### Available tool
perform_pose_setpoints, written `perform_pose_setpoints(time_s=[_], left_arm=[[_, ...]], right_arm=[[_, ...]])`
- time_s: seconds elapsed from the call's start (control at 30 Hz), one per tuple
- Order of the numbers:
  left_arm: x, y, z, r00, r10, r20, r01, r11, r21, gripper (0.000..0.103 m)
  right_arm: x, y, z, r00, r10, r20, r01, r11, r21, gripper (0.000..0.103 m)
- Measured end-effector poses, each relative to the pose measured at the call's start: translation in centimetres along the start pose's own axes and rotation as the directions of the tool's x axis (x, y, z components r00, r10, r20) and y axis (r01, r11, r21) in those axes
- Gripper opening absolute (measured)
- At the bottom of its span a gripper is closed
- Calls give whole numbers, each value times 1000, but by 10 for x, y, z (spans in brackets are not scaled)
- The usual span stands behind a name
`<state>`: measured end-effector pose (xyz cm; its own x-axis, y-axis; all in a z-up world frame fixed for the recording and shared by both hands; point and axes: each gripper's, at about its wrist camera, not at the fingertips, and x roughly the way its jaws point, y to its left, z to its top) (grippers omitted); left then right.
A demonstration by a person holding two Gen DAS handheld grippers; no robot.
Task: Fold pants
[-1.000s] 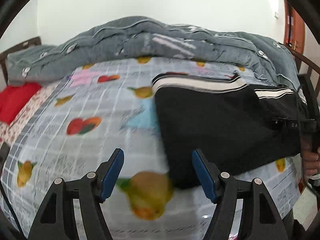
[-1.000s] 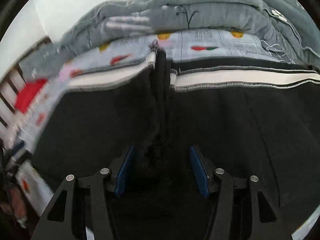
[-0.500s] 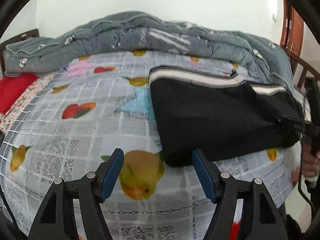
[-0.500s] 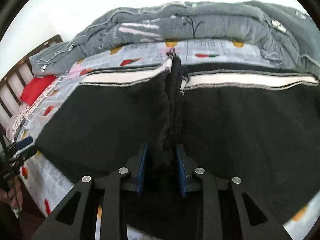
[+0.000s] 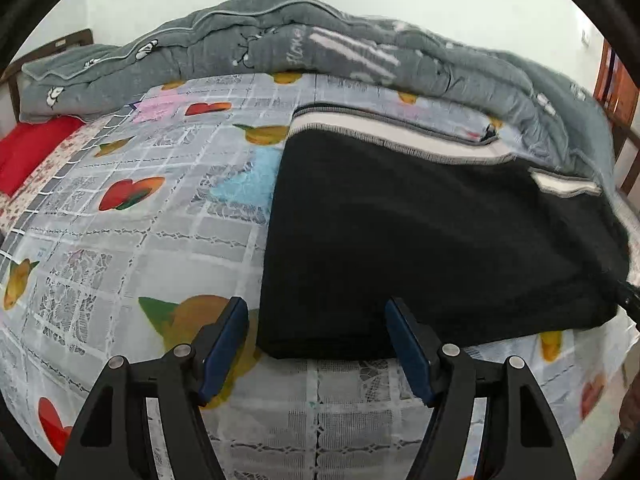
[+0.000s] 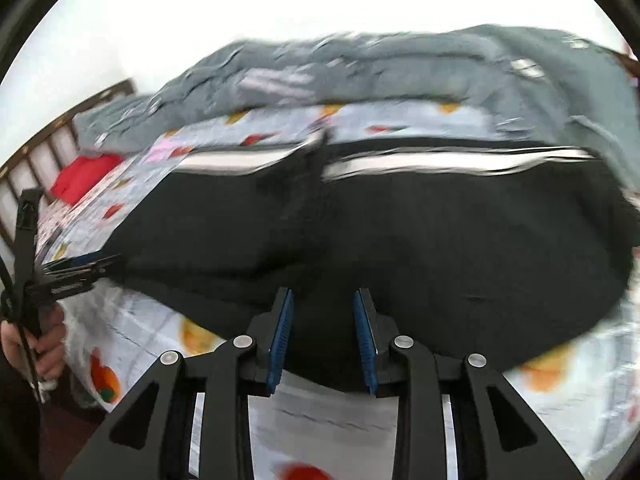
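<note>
Black pants (image 5: 432,240) with a white striped waistband lie folded on the fruit-print bedsheet (image 5: 132,248). My left gripper (image 5: 316,344) is open, its blue pads either side of the pants' near left corner, holding nothing. In the right wrist view the pants (image 6: 400,248) fill the middle. My right gripper (image 6: 323,332) is open, its pads a little apart at the pants' near edge, with no cloth pinched between them. The left gripper also shows in the right wrist view (image 6: 104,262) at the pants' left corner.
A rumpled grey quilt (image 5: 320,56) lies along the back of the bed. A red pillow (image 5: 28,148) sits at the far left by the wooden headboard (image 6: 48,148). The bed's front edge is close under both grippers.
My right gripper shut on a ridge of the pants, then opened and drew back to the near edge. My left gripper moved right and forward to the pants' left corner.
</note>
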<state>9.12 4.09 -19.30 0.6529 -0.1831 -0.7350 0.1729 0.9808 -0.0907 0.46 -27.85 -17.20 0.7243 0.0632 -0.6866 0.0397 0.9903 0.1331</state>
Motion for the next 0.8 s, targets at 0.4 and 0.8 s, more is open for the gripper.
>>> perform_pose_setpoints(time_s=[0.4, 0.8], left_arm=[[37, 14, 39, 992, -120, -49, 116, 990, -78, 68], [73, 10, 68, 986, -142, -83, 135, 987, -87, 51]], right_arm=[[-51, -212, -8, 947, -320, 14, 277, 841, 466, 60], [22, -255, 41, 957, -291, -9, 253, 816, 520, 45]])
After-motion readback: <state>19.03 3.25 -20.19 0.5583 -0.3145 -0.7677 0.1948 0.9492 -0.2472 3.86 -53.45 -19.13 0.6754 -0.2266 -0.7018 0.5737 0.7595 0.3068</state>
